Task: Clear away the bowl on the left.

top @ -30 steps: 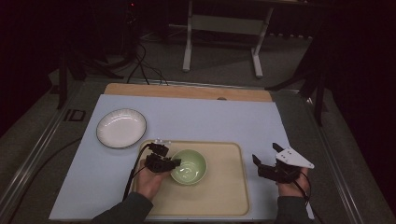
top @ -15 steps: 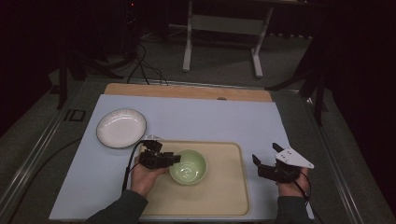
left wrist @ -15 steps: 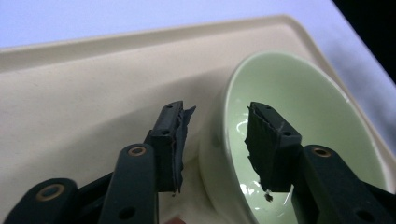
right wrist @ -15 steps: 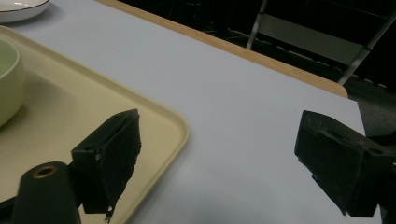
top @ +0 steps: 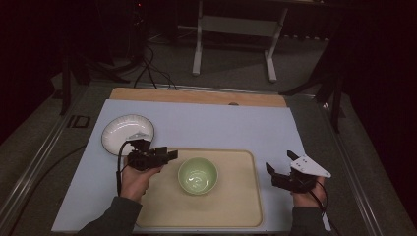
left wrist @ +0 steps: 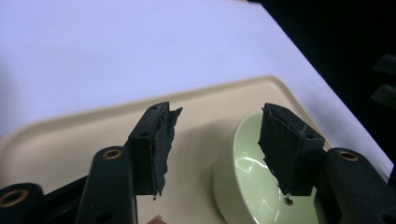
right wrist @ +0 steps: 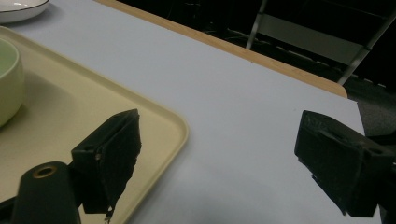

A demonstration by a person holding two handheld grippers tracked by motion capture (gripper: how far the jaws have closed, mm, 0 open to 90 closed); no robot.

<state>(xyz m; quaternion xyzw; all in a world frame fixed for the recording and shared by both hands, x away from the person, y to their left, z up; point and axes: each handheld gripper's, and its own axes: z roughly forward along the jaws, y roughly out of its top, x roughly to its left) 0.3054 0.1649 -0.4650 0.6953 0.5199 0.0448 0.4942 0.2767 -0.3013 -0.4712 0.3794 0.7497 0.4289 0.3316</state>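
**Left Gripper Beside the Green Bowl: Position and Approach Geometry**

The green bowl (top: 197, 175) stands upright near the middle of the beige tray (top: 241, 216), which lies on the pale blue mat (top: 221, 123). The bowl appears empty.

The left gripper (top: 169, 155) is held over the tray's left edge, its jaws pointing to the right toward the bowl. In the left gripper view, the two pads (left wrist: 156, 144) stand apart with nothing between them, and the bowl (left wrist: 247, 182) lies ahead and to the lower right, partly behind the right-hand jaw. The gripper is near the bowl's rim but not touching it.

The right gripper (top: 271, 173) rests off the tray's right edge, over the mat. In the right gripper view its jaws are wide apart and empty; the tray's corner (right wrist: 177, 130) lies between them and the bowl (right wrist: 9, 79) sits far off at the left edge.

The left gripper is the nearer of the two. The bowl is round, so no long axis constrains the grip; any pinch would take the near rim wall between the pads.

A white plate (top: 127, 133) sits on the mat behind the left gripper, apart from the tray.
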